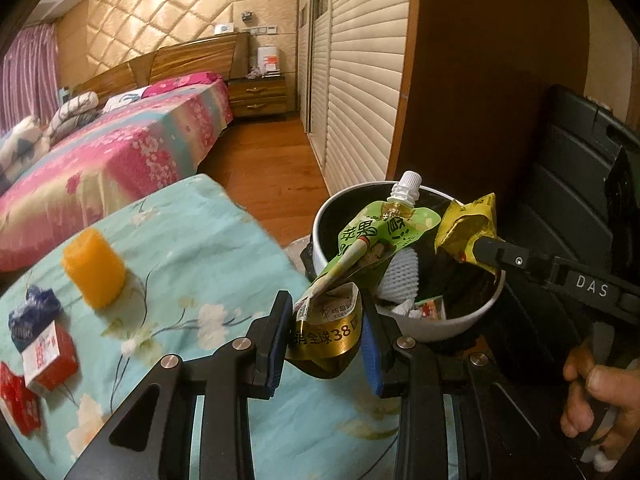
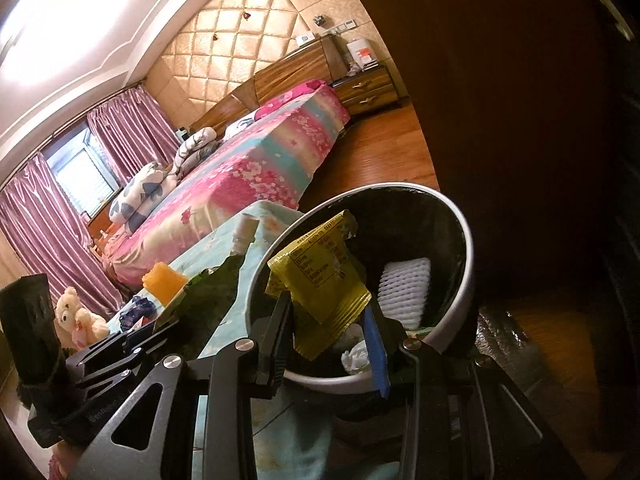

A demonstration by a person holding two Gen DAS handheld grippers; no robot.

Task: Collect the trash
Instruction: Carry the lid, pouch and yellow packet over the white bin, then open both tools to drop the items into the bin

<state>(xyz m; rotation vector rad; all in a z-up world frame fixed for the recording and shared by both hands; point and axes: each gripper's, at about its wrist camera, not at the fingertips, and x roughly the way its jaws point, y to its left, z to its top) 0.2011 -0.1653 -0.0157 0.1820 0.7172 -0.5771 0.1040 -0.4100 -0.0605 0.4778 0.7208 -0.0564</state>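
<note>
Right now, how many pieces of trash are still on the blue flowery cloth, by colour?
Orange: 1, the orange cup
Blue: 1, the blue wrapper
Red and white: 2, the box and the packet
Total: 4

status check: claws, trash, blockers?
Left claw shut on green spout pouch. Right claw shut on yellow packet, over bin. No blockers.
</note>
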